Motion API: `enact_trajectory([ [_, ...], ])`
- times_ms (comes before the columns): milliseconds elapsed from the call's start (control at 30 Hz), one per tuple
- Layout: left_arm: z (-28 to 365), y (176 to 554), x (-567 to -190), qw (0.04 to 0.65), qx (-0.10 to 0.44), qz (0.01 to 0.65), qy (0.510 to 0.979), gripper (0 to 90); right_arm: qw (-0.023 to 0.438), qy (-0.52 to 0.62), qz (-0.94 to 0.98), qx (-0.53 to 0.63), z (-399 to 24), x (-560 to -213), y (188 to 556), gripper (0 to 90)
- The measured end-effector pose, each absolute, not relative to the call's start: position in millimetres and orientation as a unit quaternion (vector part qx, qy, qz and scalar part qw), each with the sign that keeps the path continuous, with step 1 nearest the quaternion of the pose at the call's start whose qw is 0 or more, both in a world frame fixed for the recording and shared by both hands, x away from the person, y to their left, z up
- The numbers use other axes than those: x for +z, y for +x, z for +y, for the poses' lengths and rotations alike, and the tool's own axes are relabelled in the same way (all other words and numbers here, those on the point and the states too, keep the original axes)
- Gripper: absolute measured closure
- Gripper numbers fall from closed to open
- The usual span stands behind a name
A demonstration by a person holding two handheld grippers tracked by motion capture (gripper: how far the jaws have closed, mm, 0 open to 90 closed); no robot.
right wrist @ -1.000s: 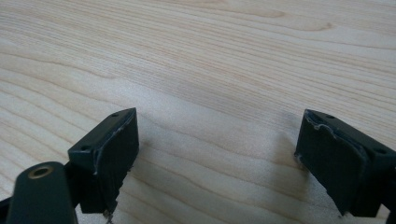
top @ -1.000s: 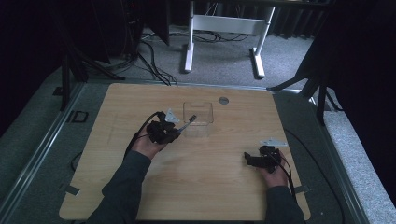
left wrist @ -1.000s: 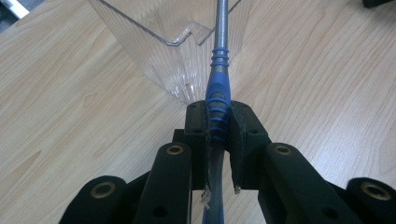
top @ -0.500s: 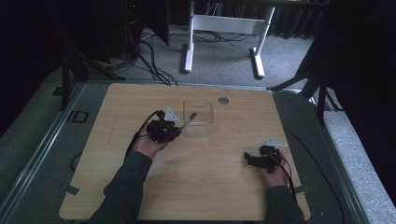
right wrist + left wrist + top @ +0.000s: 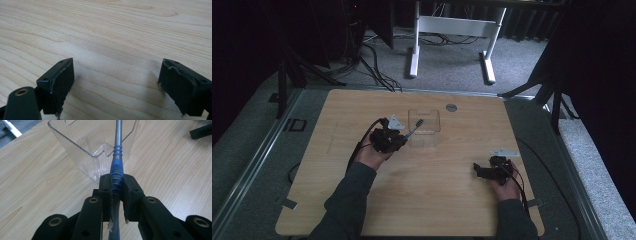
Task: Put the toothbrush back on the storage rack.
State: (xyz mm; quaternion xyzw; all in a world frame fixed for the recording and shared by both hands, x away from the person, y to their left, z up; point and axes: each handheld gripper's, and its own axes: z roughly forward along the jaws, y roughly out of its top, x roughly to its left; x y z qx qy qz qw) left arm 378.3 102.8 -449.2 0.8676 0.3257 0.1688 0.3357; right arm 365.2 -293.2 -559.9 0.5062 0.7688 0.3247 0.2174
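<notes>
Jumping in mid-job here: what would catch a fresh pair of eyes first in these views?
The left gripper is clamped on the blue handle of a screwdriver, whose metal shaft reaches over the rim of a clear plastic bin near the table's middle. At the table's right front, the right gripper hangs with jaws wide apart over bare wood.

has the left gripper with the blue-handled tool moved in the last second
No. In the high view the left gripper holds the blue-handled screwdriver at the same spot by the clear plastic container.
</notes>
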Motion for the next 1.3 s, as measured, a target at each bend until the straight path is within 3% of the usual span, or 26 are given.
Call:
enact_trajectory([
  [1300, 102.8, 376.7, -447.6, 0.400, 0.174, 0.337, 0.834, 78.7, 0.217, 0.506, 0.769, 0.325, -293.2, -559.8, 365.2, 12.7],
])
